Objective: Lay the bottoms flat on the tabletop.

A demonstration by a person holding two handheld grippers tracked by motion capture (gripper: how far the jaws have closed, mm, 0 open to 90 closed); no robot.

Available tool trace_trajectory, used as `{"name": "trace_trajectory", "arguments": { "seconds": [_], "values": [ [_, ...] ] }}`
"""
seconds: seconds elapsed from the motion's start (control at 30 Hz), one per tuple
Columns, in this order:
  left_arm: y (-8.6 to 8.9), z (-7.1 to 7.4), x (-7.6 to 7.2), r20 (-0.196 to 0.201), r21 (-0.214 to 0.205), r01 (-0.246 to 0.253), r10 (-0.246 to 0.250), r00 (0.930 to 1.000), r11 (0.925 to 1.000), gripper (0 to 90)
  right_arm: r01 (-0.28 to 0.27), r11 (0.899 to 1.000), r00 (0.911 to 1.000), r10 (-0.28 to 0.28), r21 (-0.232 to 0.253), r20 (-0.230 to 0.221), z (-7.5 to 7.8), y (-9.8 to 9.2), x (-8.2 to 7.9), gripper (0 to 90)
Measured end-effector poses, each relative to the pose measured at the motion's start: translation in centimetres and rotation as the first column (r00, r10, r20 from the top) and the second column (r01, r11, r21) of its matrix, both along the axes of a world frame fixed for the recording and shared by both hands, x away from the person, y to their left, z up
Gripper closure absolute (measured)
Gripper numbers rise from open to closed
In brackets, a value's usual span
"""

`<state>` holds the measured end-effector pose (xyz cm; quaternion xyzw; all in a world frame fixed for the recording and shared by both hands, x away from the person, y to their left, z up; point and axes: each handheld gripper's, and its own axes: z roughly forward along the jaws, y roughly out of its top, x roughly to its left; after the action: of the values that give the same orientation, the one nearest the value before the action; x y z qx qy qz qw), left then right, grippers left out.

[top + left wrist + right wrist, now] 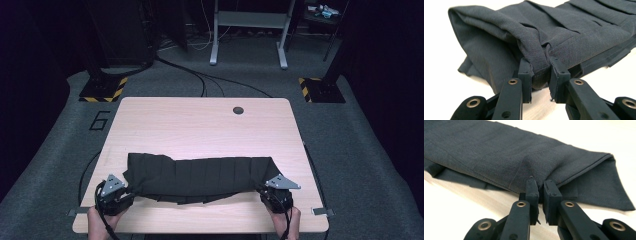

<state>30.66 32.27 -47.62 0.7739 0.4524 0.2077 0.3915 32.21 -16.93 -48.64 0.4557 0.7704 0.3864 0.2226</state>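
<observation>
A dark pleated cloth [200, 175] lies folded in a long band across the near half of the wooden table [200, 125]. My left gripper [125, 191] sits at the band's left end, and in the left gripper view it [540, 72] is shut on a bunched fold of the cloth [564, 35]. At the band's right end is my right gripper [265, 191]. The right gripper view shows that gripper [541, 192] pinching a small peak of the cloth [499, 157] near its hemmed edge. A hand holds each gripper at the table's front edge.
A round cable hole [238, 110] sits near the table's far edge. Beyond the table stand a grey metal frame [248, 30] and two posts on striped bases [102, 89], with cables across the carpet. The table's far half is bare wood.
</observation>
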Motion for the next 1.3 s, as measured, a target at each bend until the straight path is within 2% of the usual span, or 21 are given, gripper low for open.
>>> {"name": "trace_trajectory", "arguments": {
  "seconds": [0.1,0.37,0.47,0.7,0.83,1.0,1.13,1.3],
  "values": [
    [0.1,0.6,0.3,0.010,-0.009,0.009,-0.009,0.9999,0.9999,74.0,-0.003,1.000,0.9999,0.003,0.005,0.016,0.5,0.0,0.3,84.6],
    [-0.1,2.2,1.4,0.027,0.020,0.027,-0.027,0.9993,0.9994,74.6,0.001,1.000,0.9991,0.000,-0.004,0.043,2.1,0.1,1.2,85.4],
    [-0.1,2.6,1.8,0.023,0.013,0.026,-0.026,0.9994,0.9996,74.8,0.002,1.000,0.9988,-0.002,-0.007,0.050,2.6,0.2,1.5,85.5],
    [-0.3,4.3,3.6,0.034,0.014,0.031,-0.031,0.9989,0.9994,75.3,0.003,1.000,0.9975,-0.001,-0.025,0.071,4.4,0.3,3.1,85.8],
    [-0.3,5.0,4.7,0.021,0.009,0.038,-0.038,0.9990,0.9992,75.7,0.001,0.999,0.9974,0.002,-0.036,0.072,5.1,0.4,4.0,85.9],
    [-0.2,5.5,5.9,0.009,-0.006,0.040,-0.040,0.9992,0.9992,75.9,0.002,1.000,0.9979,-0.001,-0.026,0.065,5.6,0.2,5.2,85.9],
    [0.0,5.7,7.5,-0.011,-0.018,0.038,-0.038,0.9992,0.9991,76.4,0.000,1.000,0.9991,0.001,-0.020,0.042,6.3,0.1,7.0,86.0],
    [0.2,5.8,9.5,-0.034,-0.016,0.029,-0.030,0.9990,0.9994,76.6,-0.006,0.999,0.9994,0.008,-0.045,0.034,7.3,0.5,9.2,85.9]
  ]
}}
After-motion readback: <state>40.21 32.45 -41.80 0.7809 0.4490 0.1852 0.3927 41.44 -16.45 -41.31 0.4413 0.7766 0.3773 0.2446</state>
